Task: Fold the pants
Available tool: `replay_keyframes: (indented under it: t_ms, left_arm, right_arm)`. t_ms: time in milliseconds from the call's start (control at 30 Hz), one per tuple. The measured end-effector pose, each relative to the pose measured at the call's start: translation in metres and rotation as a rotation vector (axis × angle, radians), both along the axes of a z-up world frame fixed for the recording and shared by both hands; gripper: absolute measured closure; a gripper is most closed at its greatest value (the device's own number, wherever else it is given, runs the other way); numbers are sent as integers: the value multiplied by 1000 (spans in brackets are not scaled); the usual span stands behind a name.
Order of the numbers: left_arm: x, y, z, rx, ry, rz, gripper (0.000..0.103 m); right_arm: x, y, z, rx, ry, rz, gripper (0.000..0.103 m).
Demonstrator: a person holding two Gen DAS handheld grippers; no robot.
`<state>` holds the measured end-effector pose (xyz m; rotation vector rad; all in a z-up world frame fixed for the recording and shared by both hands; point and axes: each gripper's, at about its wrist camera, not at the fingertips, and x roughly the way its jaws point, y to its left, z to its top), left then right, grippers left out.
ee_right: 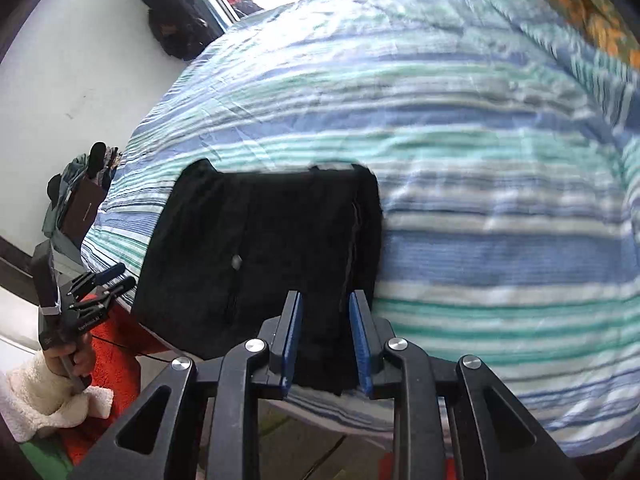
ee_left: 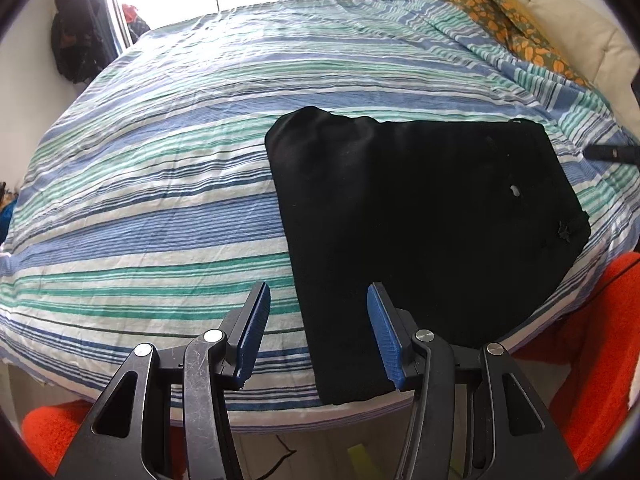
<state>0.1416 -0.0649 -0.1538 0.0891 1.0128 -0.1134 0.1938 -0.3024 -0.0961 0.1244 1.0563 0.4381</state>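
Black pants lie folded into a compact shape on the striped bedcover, near the bed's front right edge; one end hangs slightly over that edge. My left gripper hovers open above the pants' left edge, with nothing gripped. In the right wrist view the pants lie below my right gripper. Its blue pads stand a little apart over the pants' right side and do not press the cloth. The left gripper shows at the far left of that view, held by a hand.
An orange floral blanket and a cream headboard lie at the back right. Dark bags hang on the wall beside a bright window. Orange-red fleece clothing of the person is at the bed's front edge.
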Motion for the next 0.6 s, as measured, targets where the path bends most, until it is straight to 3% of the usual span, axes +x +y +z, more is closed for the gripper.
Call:
replay_keyframes:
  t_ms: [100,167,200,300,333,467,600]
  left_arm:
    - [2,-18,-13,73,25,-35,50]
    - [0,-26,-19,121,24,-47,50]
    - [-1,-28,-20,139,16,-51,50]
    - [-2,-31,-18,148,10,-55,50]
    - [-1,-31,-17,148,18,-51,50]
    - [-2,-30,-18,146,21,-37,50]
    - [-1,-30,-18,143,22,-34,50]
  right_arm:
    - [20,31,11,-10,-100,39,78]
    - [31,48,0,-49,-157,62,78]
    - [37,53,-14,-73,-147,64,78]
    - [56,52,-70,-121,26,17,79]
    - [52,48,-75,-115,33,5,80]
    - [24,46,-49,-93,-27,5,80]
    - [-14,49,-27,-86,-60,78,79]
